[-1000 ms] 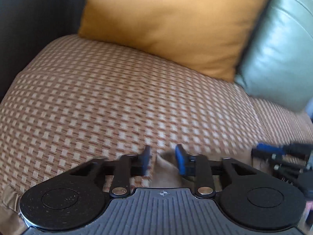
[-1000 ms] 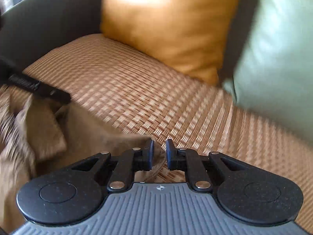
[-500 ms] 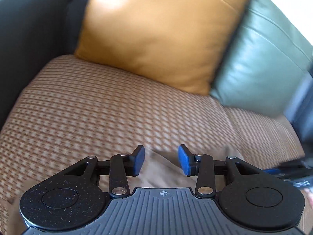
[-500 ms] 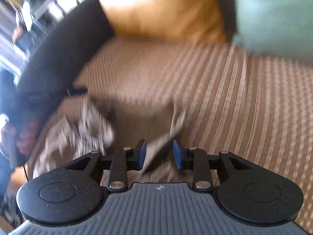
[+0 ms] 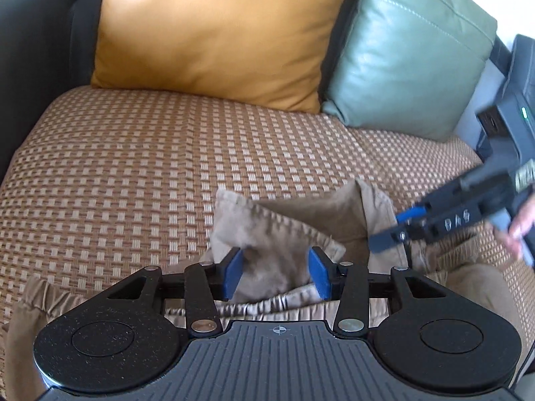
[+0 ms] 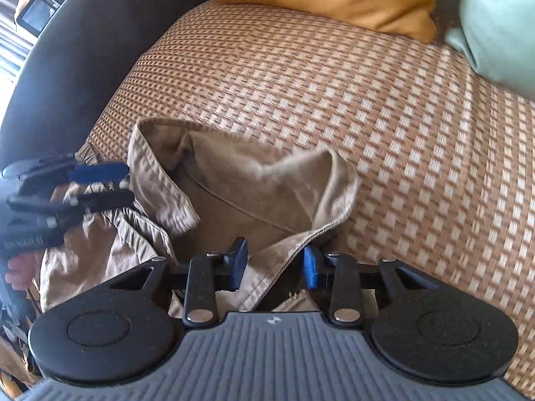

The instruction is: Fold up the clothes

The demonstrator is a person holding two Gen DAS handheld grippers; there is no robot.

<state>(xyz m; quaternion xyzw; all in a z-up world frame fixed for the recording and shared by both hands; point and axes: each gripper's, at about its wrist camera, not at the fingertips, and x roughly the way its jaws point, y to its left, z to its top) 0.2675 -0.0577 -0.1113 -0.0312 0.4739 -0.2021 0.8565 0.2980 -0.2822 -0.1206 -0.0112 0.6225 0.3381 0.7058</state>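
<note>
Khaki cloth fills the near edge of your left wrist view: the tan garment [image 5: 284, 234] lies rumpled on the woven seat cushion [image 5: 140, 173], its elastic waistband bunched just under your left gripper [image 5: 277, 273]. Those tongs stand spread, with a hemmed flap rising between the blue pads and neither pad pressing it. Your right gripper [image 5: 414, 224] reaches in from the right, probably to lift the far corner. An orange pillow [image 5: 214, 30] and a green pillow [image 5: 408, 53] lean against the back, well clear.

From the right wrist view, your right gripper [image 6: 276, 264] is likewise spread, a seamed edge of the garment running between its fingers without being pinched. Your left gripper [image 6: 97, 183] sits at the waistband side; its state can't be read here. No basket or bin shows; the garment rests loose, not squared.
</note>
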